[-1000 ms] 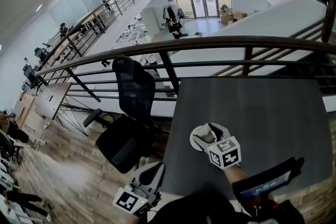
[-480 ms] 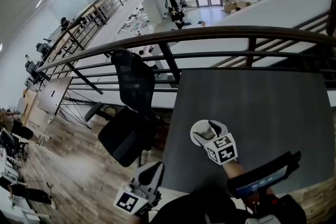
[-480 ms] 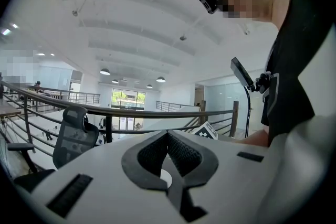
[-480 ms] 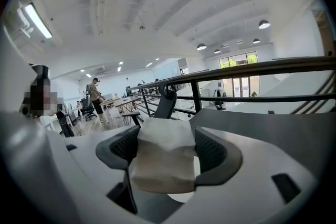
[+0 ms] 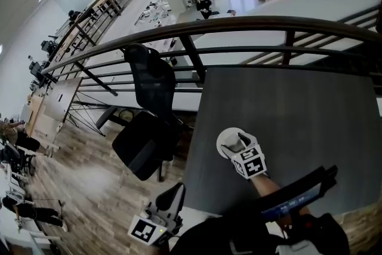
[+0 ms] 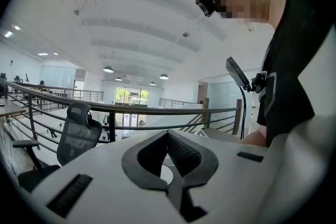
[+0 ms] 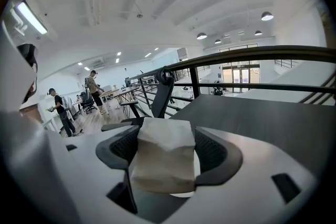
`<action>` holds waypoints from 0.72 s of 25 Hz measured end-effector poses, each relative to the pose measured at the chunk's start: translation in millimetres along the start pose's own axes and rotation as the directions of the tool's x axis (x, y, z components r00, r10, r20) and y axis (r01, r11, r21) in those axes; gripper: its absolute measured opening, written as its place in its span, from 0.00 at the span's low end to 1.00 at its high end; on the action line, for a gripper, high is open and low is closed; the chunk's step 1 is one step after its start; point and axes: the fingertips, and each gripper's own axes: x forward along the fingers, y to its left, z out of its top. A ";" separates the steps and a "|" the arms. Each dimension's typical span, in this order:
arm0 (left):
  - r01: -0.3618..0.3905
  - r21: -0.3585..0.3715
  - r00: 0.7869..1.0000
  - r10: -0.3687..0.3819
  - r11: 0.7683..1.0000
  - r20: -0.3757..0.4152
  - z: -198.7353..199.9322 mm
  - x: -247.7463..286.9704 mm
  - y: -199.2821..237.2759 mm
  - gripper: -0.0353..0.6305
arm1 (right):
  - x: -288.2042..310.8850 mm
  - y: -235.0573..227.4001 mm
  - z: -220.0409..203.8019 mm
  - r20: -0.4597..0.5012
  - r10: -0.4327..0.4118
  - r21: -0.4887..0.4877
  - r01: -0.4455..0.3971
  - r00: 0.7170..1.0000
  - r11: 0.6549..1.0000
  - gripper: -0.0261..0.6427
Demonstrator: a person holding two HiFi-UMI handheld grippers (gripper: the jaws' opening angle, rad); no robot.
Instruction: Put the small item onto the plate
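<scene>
The left gripper (image 6: 168,138) waits low at the near edge, its jaws together with nothing between them. Further out, the right gripper (image 5: 239,141) hangs over the dark table (image 5: 298,110), clamped on the small item (image 7: 163,160), a pale crumpled block. Beyond the table stand a railing (image 5: 268,24) and an office chair (image 5: 149,86). I judge this is the carrying step. I cannot make out any plate. The next move needs to find the plate, set the block down on it, and only then open the jaws.

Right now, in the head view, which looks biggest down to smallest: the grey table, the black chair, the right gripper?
1. grey table, largest.
2. black chair, next.
3. right gripper, smallest, though nearest the camera; its fingers hold a pale block.
</scene>
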 end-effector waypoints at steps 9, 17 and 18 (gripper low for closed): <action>-0.024 0.009 1.000 0.024 1.000 0.001 3.9 0.9 -0.6 0.06 | 24.2 -10.9 -26.3 -0.104 0.007 -0.004 -0.008 0.995 1.000 0.54; -0.083 0.003 0.996 0.083 0.997 -0.016 -2.0 -4.4 4.2 0.06 | 46.4 -19.5 -55.0 -0.180 0.003 -0.017 -0.006 0.984 1.000 0.54; -0.085 0.003 0.996 0.085 0.996 -0.018 -2.6 -5.0 4.6 0.06 | 49.2 -21.1 -59.0 -0.194 -0.001 -0.023 -0.003 0.981 1.000 0.54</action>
